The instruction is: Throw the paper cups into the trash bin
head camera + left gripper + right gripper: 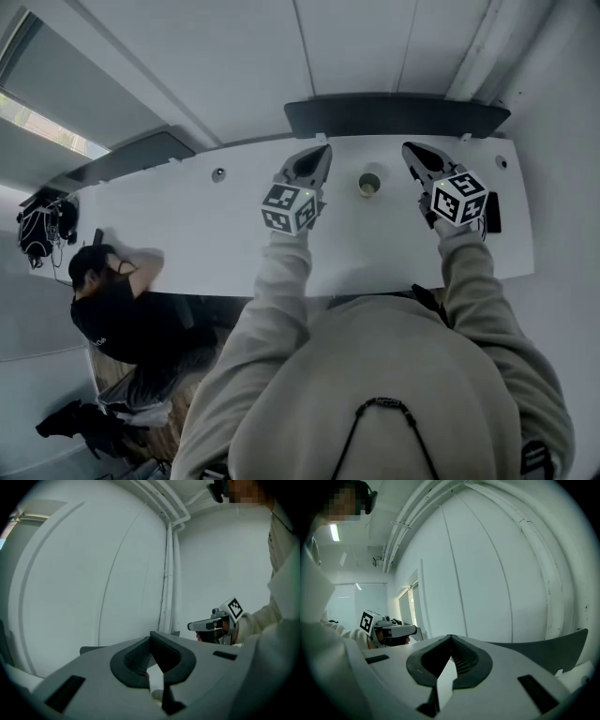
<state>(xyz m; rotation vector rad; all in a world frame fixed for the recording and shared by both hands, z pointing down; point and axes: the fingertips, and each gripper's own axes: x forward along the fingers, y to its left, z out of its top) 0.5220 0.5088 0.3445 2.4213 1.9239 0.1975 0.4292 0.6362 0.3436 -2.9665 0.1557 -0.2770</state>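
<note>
Your left claw (322, 155) has its jaws pressed together at the tips, with nothing between them. Your right claw (412, 152) is the same: fully closed and empty. Both point roughly toward twelve o'clock over the white table (187, 234). The paper cup (369, 185) stands upright between them, at four o'clock from the left tip and eight o'clock from the right, touching neither.
</note>
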